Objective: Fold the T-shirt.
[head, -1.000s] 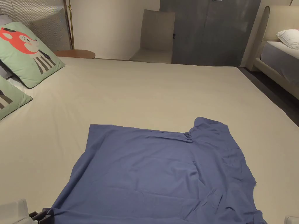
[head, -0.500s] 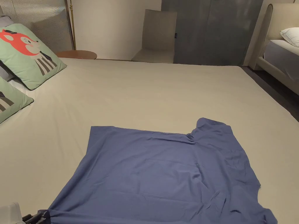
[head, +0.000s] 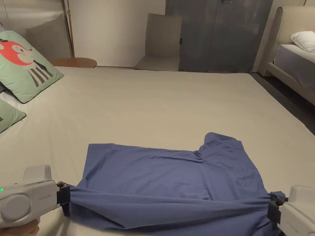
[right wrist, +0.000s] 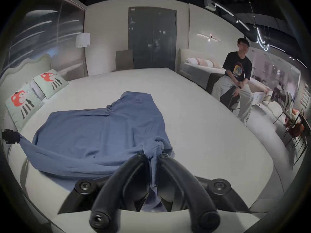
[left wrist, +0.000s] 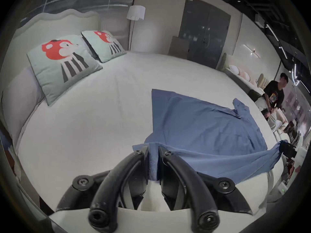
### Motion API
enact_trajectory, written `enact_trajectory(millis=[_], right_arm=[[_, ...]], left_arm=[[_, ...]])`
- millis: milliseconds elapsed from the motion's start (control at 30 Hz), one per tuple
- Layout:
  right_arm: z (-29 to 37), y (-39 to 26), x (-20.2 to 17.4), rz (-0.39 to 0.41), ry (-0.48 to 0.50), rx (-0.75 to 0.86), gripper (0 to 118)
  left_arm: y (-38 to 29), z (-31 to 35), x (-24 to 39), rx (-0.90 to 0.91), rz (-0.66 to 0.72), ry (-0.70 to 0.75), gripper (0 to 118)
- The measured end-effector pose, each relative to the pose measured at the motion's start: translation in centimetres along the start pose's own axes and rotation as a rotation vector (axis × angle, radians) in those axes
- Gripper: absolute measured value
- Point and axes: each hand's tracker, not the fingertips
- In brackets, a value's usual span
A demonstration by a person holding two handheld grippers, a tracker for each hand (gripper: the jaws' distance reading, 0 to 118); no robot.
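Note:
A blue T-shirt (head: 172,175) lies spread on the pale bed (head: 160,101), its far edge flat and one sleeve (head: 223,139) sticking out at the far right. The near edge is lifted off the sheet and stretched between both grippers. My left gripper (head: 65,196) is shut on the near left corner of the T-shirt (left wrist: 193,129); blue cloth runs between its jaws in the left gripper view (left wrist: 153,150). My right gripper (head: 272,206) is shut on the bunched near right corner, seen pinched in the right gripper view (right wrist: 154,155), with the T-shirt (right wrist: 101,132) beyond it.
Green cushions (head: 23,66) with a red animal print rest at the bed's left. A chair (head: 161,41) and a round side table (head: 73,62) stand past the far edge. A second bed (head: 293,63) is at the right; a person (right wrist: 237,78) sits there.
Both grippers have risen into the head view, lifting the near edge of the T-shirt off the bed and pulling it taut between them. The far edge stays flat.

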Motion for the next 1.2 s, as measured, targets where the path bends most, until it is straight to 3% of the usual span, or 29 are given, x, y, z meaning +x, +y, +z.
enact_trajectory(millis=[267, 500, 567, 600, 700, 733, 767, 800, 967, 1000, 1033, 1067, 1100, 1133, 1167, 1200], right_arm=[[-7.6, 0.9, -1.0, 0.056, -0.032, -0.14, 6], [-9.5, 0.2, -1.1, 0.077, -0.042, -0.176, 6], [-9.2, 0.2, -1.0, 0.068, -0.037, -0.17, 11], [-8.9, 0.3, -0.8, 0.06, -0.03, -0.164, 24], [-7.1, 0.6, -0.3, 0.047, -0.011, -0.121, 50], [-6.2, 0.8, -0.1, 0.041, -0.002, -0.095, 88], [-4.9, 1.0, 0.1, 0.029, 0.013, -0.044, 106], [-3.6, 1.2, 0.2, 0.022, 0.027, 0.004, 111], [2.3, 1.5, 0.3, -0.005, 0.003, 0.2, 110], [3.3, 1.4, 0.2, 0.0, -0.003, 0.224, 109], [4.3, 1.1, 0.1, 0.008, -0.004, 0.262, 103], [5.3, 0.6, -0.4, 0.015, -0.033, 0.32, 91], [5.9, 0.4, -0.7, 0.035, -0.052, 0.338, 69], [6.5, 0.1, -1.1, 0.057, -0.081, 0.356, 32], [6.8, -0.1, -1.4, 0.071, -0.108, 0.367, 9], [7.0, -0.4, -1.6, 0.079, -0.11, 0.375, 2]], left_arm=[[0.6, -7.2, 0.8, -0.131, 0.006, 0.051, 6], [0.5, -7.7, 1.4, -0.15, 0.02, 0.047, 6], [0.5, -7.1, 1.5, -0.137, 0.029, 0.043, 28], [0.6, -6.6, 1.5, -0.114, 0.039, 0.038, 50], [0.7, -4.1, 1.4, -0.012, 0.05, -0.013, 72], [0.6, -2.8, 1.4, 0.031, 0.055, -0.031, 95], [0.5, -1.4, 1.4, 0.076, 0.052, -0.055, 104], [0.4, -0.1, 1.5, 0.113, 0.041, -0.077, 105], [-1.0, 5.3, 2.0, 0.284, -0.028, -0.07, 100], [-1.4, 6.1, 2.2, 0.312, -0.05, -0.069, 91], [-2.1, 6.9, 2.5, 0.342, -0.071, -0.06, 69], [-2.7, 7.5, 2.7, 0.365, -0.095, -0.047, 45], [-3.2, 7.8, 2.9, 0.381, -0.11, -0.032, 16], [-3.8, 8.2, 3.1, 0.397, -0.121, -0.017, 1], [-4.2, 8.4, 3.1, 0.402, -0.109, -0.02, 0], [-4.4, 8.6, 3.0, 0.394, -0.105, -0.025, 0]])
